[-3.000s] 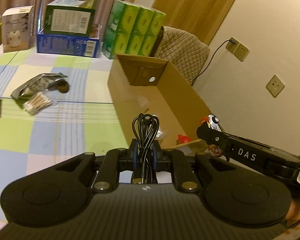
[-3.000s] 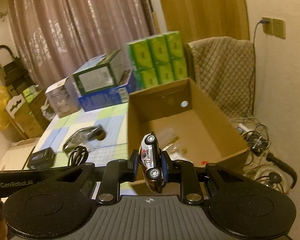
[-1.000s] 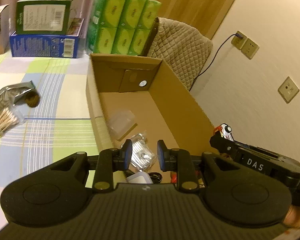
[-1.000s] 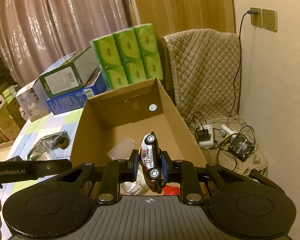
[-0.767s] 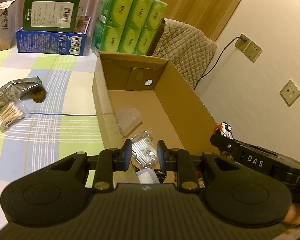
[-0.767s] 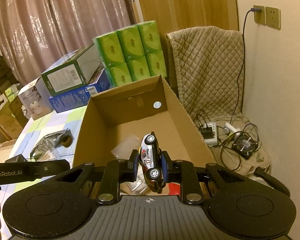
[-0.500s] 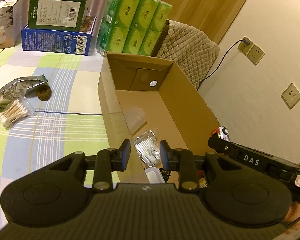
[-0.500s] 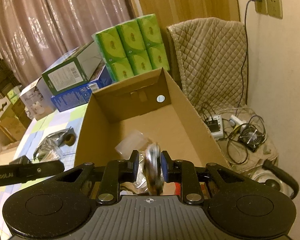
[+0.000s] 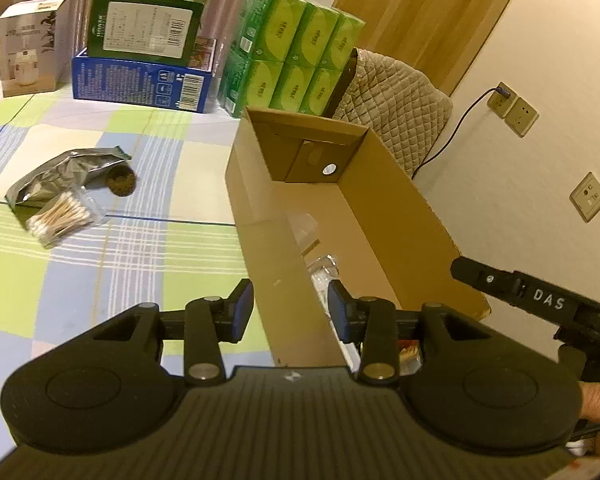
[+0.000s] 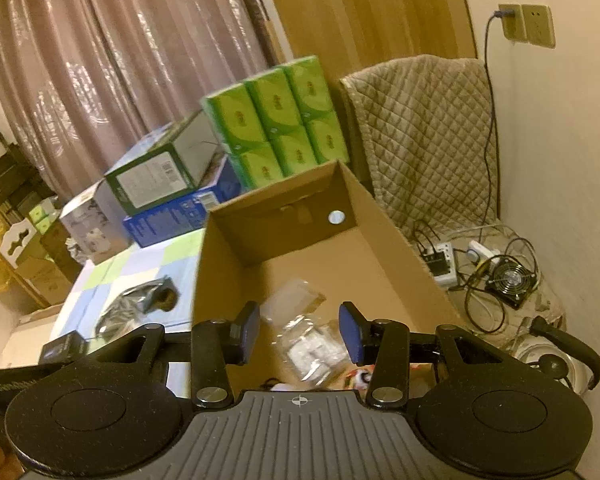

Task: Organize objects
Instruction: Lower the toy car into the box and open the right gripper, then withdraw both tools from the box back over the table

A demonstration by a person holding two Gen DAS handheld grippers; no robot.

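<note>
Inside cardboard box [image 10: 400, 256]: clear packets [image 10: 312, 344], toy car [image 10: 360, 376] partly hidden at near end
Left hand-held gripper [image 9: 290, 308]: jaws opening, nothing gripped, astride box wall
Right hand-held gripper [image 10: 298, 330]: jaws opening, empty, over box
Checked cloth [image 9: 100, 256]: cotton swabs [image 9: 62, 216], foil pouch [image 9: 60, 174]

Pinkish curtains [image 10: 100, 80] hung at eleven o'clock, a wooden door [image 10: 364, 12] at twelve, cream wall [image 10: 560, 160] at three.

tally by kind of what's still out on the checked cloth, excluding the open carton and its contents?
Printed boxes: 3 (white, dark green, blue)
Green tissue multipack: 1
Silver foil pouch: 1
Bag of cotton swabs: 1
Small round brown item: 1
Total: 7
</note>
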